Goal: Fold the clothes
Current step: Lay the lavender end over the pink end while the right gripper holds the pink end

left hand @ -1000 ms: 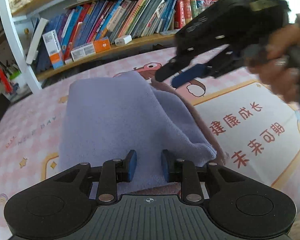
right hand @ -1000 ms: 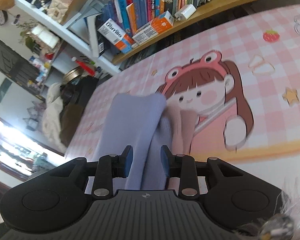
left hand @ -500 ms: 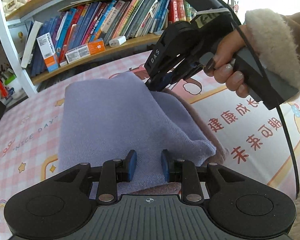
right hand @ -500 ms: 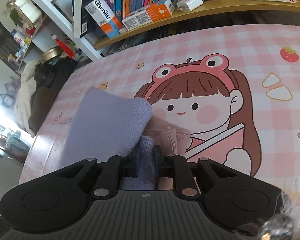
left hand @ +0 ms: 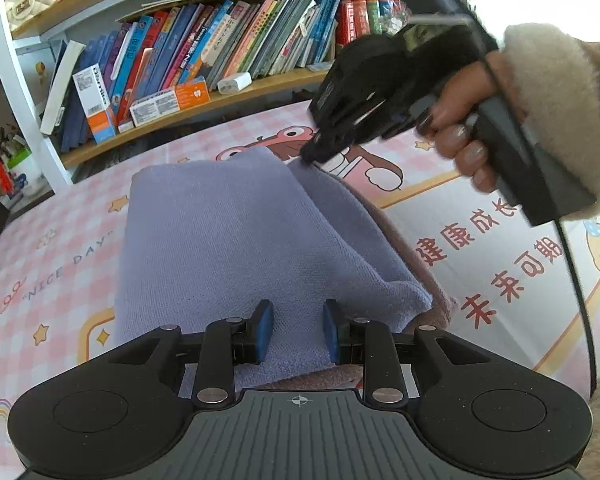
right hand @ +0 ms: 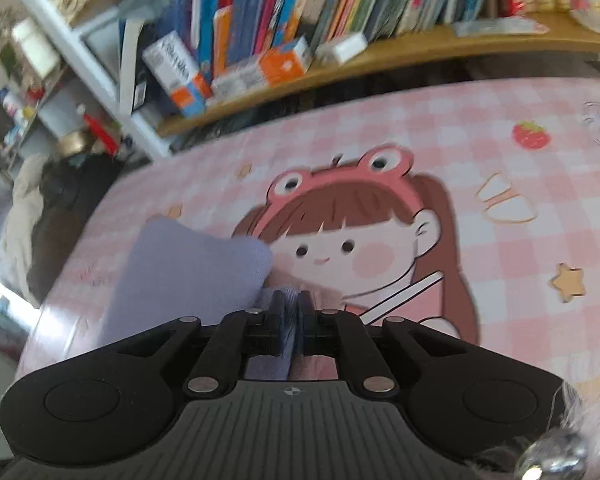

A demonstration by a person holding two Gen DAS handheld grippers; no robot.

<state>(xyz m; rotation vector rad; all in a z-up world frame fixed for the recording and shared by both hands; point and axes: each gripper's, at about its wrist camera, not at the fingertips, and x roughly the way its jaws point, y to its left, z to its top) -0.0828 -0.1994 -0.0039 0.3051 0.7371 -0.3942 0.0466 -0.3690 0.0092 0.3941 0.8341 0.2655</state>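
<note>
A lavender knit garment [left hand: 236, 240] lies folded on the pink cartoon table mat [left hand: 60, 264], with a dusty-pink layer [left hand: 404, 240] showing along its right edge. My left gripper [left hand: 296, 330] is open, its blue pads either side of the garment's near edge. My right gripper [left hand: 312, 156] is at the garment's far right corner. In the right wrist view that gripper [right hand: 291, 320] is shut on a fold of the lavender garment [right hand: 188, 280], lifted slightly off the mat [right hand: 500, 184].
A bookshelf [left hand: 220, 60] packed with books and small boxes runs along the far side of the table. A white shelf post [left hand: 24, 92] stands at the left. Clutter and a dark bag [right hand: 60, 200] sit beyond the table's left edge.
My right gripper came down to the garment's far corner, closed on the lavender fabric, and is moving with it. My left gripper has stayed open in place.
</note>
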